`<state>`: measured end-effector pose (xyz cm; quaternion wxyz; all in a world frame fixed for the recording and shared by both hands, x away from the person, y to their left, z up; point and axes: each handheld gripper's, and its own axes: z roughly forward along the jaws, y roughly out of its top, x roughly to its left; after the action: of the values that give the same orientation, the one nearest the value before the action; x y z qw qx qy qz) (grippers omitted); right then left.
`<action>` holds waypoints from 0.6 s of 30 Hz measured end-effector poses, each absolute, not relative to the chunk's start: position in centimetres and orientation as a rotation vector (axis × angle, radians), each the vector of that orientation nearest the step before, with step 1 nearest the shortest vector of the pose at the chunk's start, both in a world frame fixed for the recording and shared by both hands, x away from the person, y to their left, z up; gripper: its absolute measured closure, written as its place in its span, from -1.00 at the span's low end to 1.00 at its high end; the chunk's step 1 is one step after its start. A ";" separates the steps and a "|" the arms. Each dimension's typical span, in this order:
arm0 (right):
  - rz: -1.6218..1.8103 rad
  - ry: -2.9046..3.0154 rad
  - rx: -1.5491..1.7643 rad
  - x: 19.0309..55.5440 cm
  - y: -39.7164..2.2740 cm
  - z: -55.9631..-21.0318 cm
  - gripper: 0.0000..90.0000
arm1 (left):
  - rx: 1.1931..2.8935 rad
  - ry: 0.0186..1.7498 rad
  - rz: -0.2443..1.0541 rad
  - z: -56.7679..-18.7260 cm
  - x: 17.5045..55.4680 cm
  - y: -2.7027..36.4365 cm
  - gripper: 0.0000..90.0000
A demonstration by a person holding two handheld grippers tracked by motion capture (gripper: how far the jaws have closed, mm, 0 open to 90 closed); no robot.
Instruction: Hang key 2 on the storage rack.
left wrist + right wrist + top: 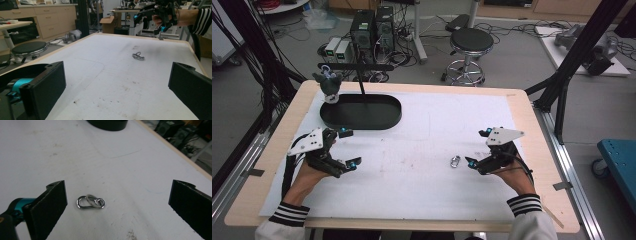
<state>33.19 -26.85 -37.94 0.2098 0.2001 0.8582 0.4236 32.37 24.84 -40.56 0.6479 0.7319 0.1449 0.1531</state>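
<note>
A small silver carabiner clip [455, 161] lies flat on the white mat [427, 130], right of centre. My right gripper [477, 148] is open just to the right of it, the lower fingertip nearly beside the clip. In the right gripper view the clip [90, 202] rests between the wide-apart jaws of that gripper [117, 207], closer to the left jaw and untouched. My left gripper [350, 148] is open at the mat's left side with nothing in it. In its own view the left gripper [117, 92] faces the distant clip [138, 56], with the right gripper [160, 15] held beyond it.
A black oval base [361, 111] with an upright T-shaped stand [357, 66] sits at the table's back left, and a small dark figure [330, 83] hangs from the bar's left end. Beyond the table are a stool [470, 42] and computer towers [373, 27].
</note>
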 end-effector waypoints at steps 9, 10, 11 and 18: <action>1.016 2.559 0.412 35.1 -24.6 -38.1 -0.98 | 1.678 0.321 0.332 -40.7 32.5 24.3 -0.96; 0.990 2.587 0.387 35.3 -24.4 -38.3 -0.97 | 1.679 0.323 0.329 -40.8 32.5 24.3 -0.96; 0.990 2.587 0.387 35.3 -24.4 -38.3 -0.97 | 1.680 0.321 0.328 -40.8 32.5 24.3 -0.96; 0.871 2.672 0.312 36.1 -23.5 -38.8 -0.97 | 1.680 0.327 0.330 -40.8 32.6 24.3 -0.96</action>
<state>36.13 -23.50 -38.82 0.1562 0.1091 0.9334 0.3042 32.59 24.30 -40.79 0.6437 0.7376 0.1436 0.1449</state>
